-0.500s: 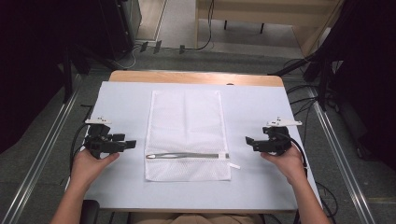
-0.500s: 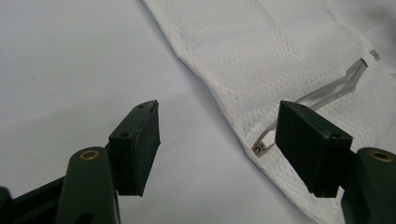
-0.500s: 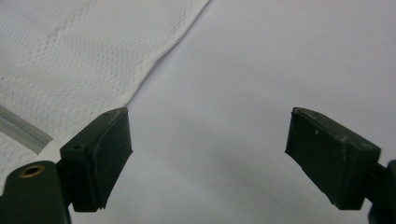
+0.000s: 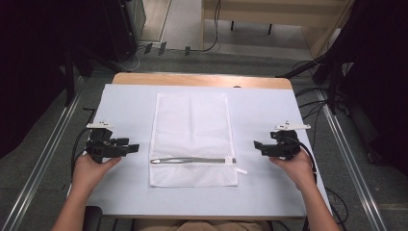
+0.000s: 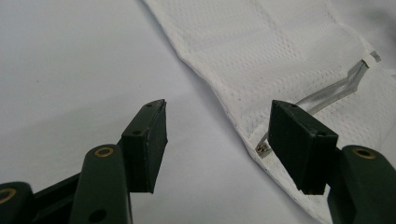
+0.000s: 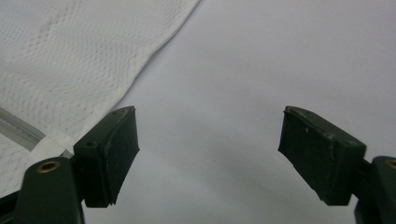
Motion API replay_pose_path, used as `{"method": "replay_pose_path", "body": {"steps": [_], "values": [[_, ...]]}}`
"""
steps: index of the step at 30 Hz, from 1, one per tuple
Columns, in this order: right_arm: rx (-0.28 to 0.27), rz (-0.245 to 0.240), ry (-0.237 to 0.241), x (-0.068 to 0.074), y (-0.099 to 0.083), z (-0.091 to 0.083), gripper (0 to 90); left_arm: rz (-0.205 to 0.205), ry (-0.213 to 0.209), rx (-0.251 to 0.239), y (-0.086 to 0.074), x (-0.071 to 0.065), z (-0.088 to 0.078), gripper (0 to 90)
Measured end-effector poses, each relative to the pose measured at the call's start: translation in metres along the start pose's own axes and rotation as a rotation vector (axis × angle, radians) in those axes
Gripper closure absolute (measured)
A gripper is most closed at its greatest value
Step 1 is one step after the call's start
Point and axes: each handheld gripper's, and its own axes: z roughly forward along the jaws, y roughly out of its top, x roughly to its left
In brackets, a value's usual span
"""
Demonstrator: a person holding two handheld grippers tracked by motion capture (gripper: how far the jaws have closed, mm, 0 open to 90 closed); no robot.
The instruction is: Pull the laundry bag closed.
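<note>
A white mesh bag (image 4: 192,139) lies flat mid-table on the pale cover (image 4: 125,103), its grey zipper (image 4: 192,160) across the near end — nothing visible inside. Left gripper (image 4: 129,147) and right gripper (image 4: 259,145) flank it, both wide open, empty — nothing between.

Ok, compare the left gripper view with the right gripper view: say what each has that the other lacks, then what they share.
Left gripper view alone: the zipper's metal end at the bag's edge and the white pull tab far off at the zipper's other end. Right gripper view alone: a plain white patch where the zipper stops, beside its near jaw. Both share: the white mesh bag lying flat on the pale sheet, a stretch of grey zipper, and that gripper's own two black jaws standing wide apart with nothing between them.
</note>
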Motion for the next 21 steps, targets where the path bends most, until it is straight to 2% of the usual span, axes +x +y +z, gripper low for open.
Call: {"method": "replay_pose_path", "body": {"steps": [6,9,13,21], "values": [[0.013,-0.008,0.005,0.0015,-0.0009,0.0006,23.5,0.007,-0.017,-0.01,-0.0007,-0.002,-0.0003,45.9],[0.01,-0.012,0.005,0.0016,-0.0007,0.0,26.2,0.039,-0.046,-0.023,-0.0018,-0.004,-0.0001,49.8],[0.012,-0.012,-0.002,0.0007,-0.0006,-0.0012,29.3,0.025,-0.059,-0.01,-0.0012,-0.0045,0.001,51.6],[0.027,-0.015,0.002,0.0017,-0.0011,-0.0006,31.0,0.015,-0.049,0.002,-0.0013,-0.0038,0.0006,52.1]]}}
